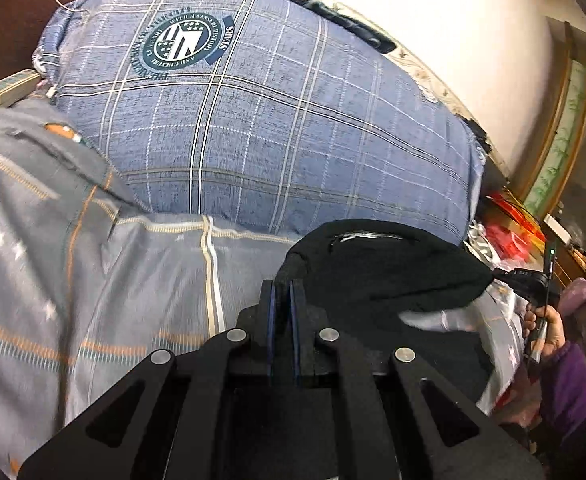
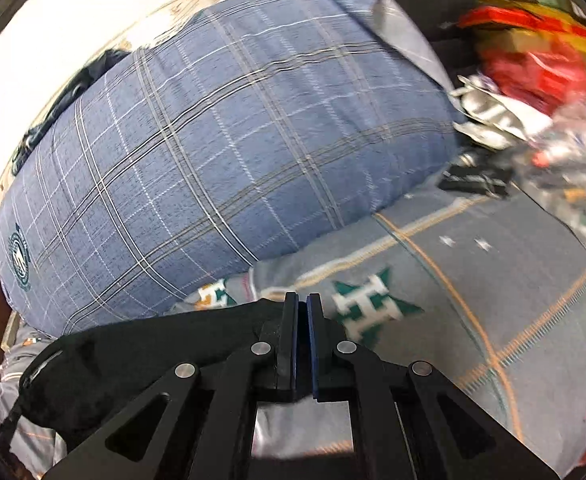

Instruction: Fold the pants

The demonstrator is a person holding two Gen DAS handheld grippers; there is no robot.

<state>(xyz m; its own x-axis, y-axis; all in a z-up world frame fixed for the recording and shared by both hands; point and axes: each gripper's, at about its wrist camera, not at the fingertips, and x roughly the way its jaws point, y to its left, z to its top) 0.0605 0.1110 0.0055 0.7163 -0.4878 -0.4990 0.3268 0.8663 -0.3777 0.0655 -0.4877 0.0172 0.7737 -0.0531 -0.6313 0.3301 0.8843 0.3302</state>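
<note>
- Left claw and right claw are each pinching an edge of the pants.
- Lower frame, the black cloth is hanging soft, light and floppy; corner grips suit it.

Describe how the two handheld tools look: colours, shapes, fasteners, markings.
The left tool and the right tool look alike: matte black, flat plates with triangular cut-outs, round silver pivot pins, and two narrow fingers faced with blue pads. No markings or cables show. In the left view, a hand in a purple sleeve grips the right tool's handle.

A blue plaid quilt lies on the grey bedsheet.
</note>
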